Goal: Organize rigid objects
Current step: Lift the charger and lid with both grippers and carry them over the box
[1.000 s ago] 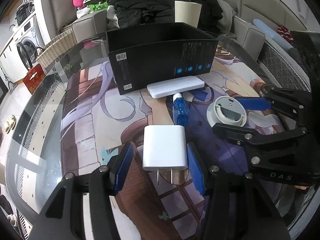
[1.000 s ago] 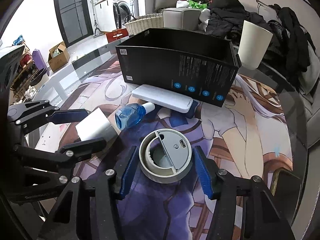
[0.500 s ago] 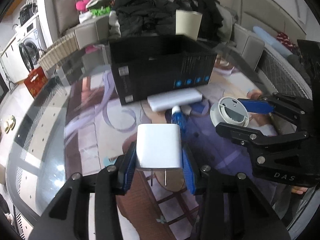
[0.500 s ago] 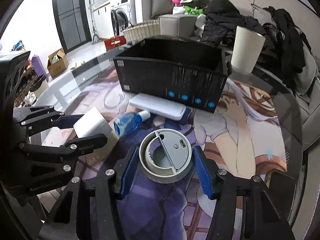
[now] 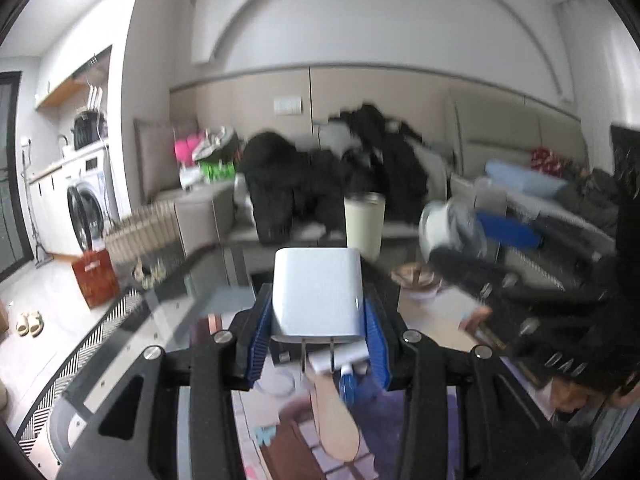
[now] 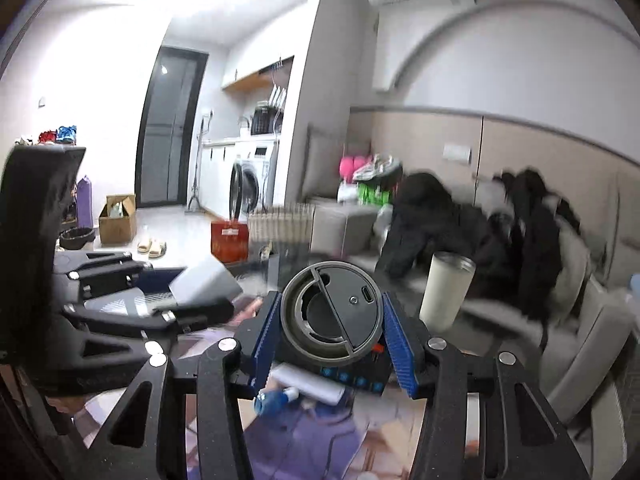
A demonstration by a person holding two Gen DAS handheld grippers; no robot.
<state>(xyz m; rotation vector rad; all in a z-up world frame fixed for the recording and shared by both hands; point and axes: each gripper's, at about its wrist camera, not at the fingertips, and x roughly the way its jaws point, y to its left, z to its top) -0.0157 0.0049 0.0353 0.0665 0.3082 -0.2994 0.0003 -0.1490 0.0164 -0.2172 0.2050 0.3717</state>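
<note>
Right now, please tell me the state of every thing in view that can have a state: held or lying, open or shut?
left gripper: shut on the white charger
white charger: held off the table, prongs toward the camera
right gripper: shut on the round grey device
round grey device: held off the table
blue bottle: lying on the table
cream cup: upright

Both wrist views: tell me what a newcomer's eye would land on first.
The white plug-in charger fills the middle of the left wrist view, clamped between the left tool's blue pads, prongs pointing toward the camera. In the right wrist view, the round grey device sits gripped in the right tool, lifted clear of the table. Behind both stands a cream tumbler.
</note>
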